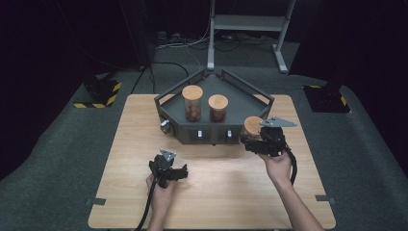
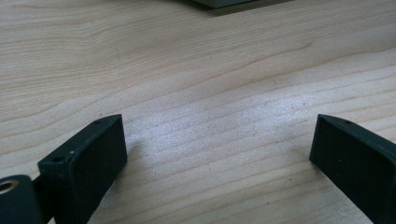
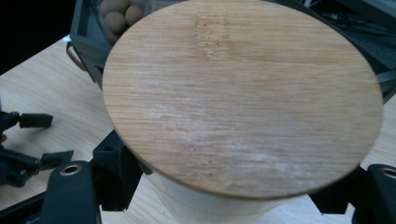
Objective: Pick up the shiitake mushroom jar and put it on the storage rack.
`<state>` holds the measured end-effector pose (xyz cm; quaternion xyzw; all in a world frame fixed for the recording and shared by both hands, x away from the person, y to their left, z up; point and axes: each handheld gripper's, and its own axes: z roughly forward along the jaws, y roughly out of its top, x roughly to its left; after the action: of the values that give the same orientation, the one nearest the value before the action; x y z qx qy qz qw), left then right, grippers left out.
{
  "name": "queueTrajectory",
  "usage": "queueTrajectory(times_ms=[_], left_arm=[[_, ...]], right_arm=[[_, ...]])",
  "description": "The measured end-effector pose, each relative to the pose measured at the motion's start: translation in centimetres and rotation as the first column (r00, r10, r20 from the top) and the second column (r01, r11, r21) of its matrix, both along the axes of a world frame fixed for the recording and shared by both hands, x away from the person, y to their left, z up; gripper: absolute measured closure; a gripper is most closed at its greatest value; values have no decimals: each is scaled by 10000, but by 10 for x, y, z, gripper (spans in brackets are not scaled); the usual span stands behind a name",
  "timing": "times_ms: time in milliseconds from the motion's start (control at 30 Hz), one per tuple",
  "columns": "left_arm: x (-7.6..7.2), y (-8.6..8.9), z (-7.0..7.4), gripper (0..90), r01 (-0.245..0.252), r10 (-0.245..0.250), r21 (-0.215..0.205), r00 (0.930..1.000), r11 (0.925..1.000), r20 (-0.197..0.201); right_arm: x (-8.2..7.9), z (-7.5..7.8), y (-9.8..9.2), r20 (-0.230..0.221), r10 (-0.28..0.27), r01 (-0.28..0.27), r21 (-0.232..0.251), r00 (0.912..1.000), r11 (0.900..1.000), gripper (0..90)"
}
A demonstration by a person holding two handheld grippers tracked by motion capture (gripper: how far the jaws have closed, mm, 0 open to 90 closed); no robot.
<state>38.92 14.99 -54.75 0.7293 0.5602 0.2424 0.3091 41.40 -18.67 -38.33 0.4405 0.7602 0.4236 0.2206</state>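
Wooden-lidded jar [image 3: 243,98] sits between the jaws of the right gripper [image 1: 262,139], which close against its sides below the lid; it is held just beside the front right edge of the dark angular tray [image 1: 192,135] on the wooden table [image 1: 216,192]. Two further jars stand inside the tray: a taller one [image 1: 192,102] with round brown contents and a shorter one [image 1: 218,108] with darker contents. Left gripper [image 1: 168,169] rests low over bare tabletop near the table's front, well apart from the tray, its jaws spread wide with nothing between them. Each gripper is held by a hand entering from the bottom edge
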Motion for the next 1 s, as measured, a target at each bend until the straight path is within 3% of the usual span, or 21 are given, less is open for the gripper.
queueTrajectory(times_ms=[300, 567, 1000], left_arm=[[0, 0, 0, 40, 3, -3, 8, 10000, 10000, 0], [0, 0, 0, 40, 2, -2, -1, 10000, 10000, -2], [0, 0, 0, 40, -1, 1, -2, 10000, 10000, 1]], right_arm=[[15, 7, -1, -123, -354, 354, 38, 9993, 9994, 253], [20, 12, 0, -250, -327, 330, 122, 9992, 9994, 253], [29, 16, 5, -184, -601, 599, -127, 9980, 9981, 253]])
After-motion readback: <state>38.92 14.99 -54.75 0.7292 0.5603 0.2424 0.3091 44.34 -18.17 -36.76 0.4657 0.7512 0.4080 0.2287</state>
